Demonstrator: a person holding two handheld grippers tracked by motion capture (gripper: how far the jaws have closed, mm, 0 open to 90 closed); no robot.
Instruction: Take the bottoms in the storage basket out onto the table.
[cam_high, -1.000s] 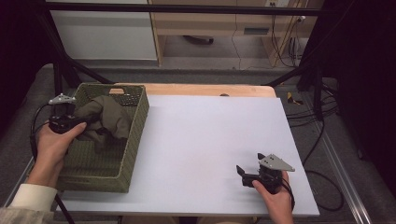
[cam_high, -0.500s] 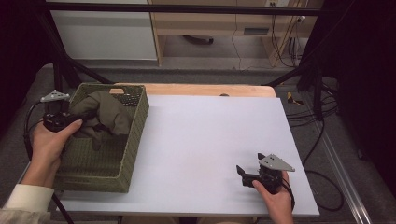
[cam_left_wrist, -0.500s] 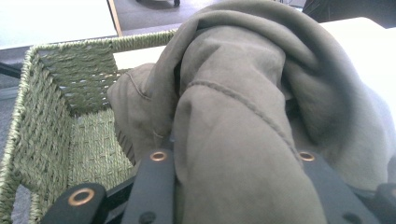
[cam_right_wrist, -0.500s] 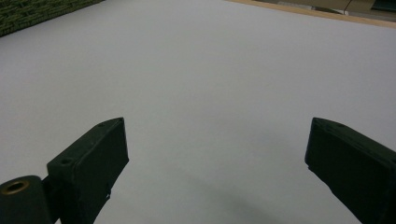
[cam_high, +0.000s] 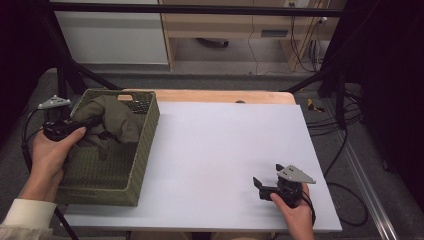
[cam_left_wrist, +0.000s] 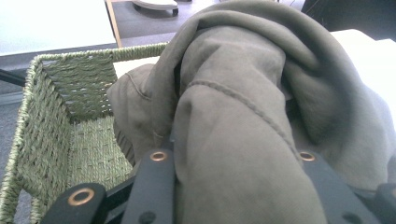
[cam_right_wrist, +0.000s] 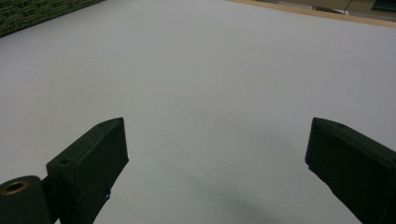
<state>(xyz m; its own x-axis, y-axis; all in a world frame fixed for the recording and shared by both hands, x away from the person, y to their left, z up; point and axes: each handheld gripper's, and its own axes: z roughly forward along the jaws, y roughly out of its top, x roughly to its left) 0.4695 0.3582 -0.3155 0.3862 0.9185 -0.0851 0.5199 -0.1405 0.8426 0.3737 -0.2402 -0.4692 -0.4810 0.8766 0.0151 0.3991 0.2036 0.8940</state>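
Gripping an olive-green cloth garment (cam_left_wrist: 243, 140) above the green woven rectangular basket (cam_high: 135, 170).
Left gripper (cam_high: 80, 125) pinches the garment; right gripper (cam_high: 258, 186), well right of the basket, jaws spread.

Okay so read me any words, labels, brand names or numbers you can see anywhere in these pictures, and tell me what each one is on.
There is none to read.
The olive garment clamped in the left gripper shows plain fabric and stitching, no tag or print.
The woven green basket, the white table and the right gripper carry no lettering.
A small grey panel on the furniture behind the table is too small and blurred to make out.
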